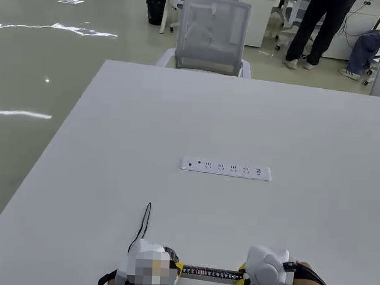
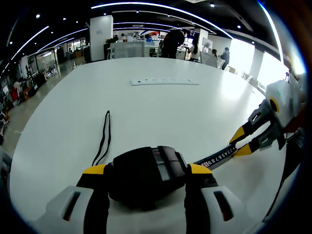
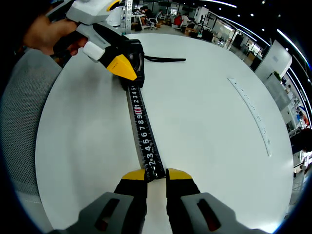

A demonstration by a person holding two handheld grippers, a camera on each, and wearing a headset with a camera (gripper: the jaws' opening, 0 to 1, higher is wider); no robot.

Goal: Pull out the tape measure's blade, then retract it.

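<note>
1. L gripper [image 2: 146, 171] – jaws spread as wide as the tape measure's black case [image 2: 144, 176] and clamped on it from both sides, one yellow tip on each flank. The case sits on the white table [image 2: 161, 112] at the near edge, in front of the person.
2. R gripper [image 3: 156, 175] – jaws nearly together, with only a narrow gap. The free end of the blade [image 3: 144, 131] sits in that gap, nipped between the two yellow tips.
3. A short stretch of blade is out of the case. It runs straight from the case mouth to the R gripper, low over the tabletop, with its black face and printed numerals upward.
4. Head view: the blade [image 1: 209, 273] spans between the L gripper [image 1: 148, 267] and the R gripper [image 1: 266, 269], roughly parallel to the table's near edge. The grippers are apart by the length of the exposed blade.
5. A thin black wrist strap [image 2: 102, 139] comes from the case and lies on the table, stretching away from the person.
6. Further out, abt mid-table, a white power strip [image 1: 225, 168] lies flat, well apart from the tape measure and both grippers.
7. Beyond the far edge a grey mesh-back office chair [image 1: 210, 33] is pushed up to the table. On the glossy floor behind it are a dark bin [image 1: 155, 10] and a standing person's legs [image 1: 321, 31].
</note>
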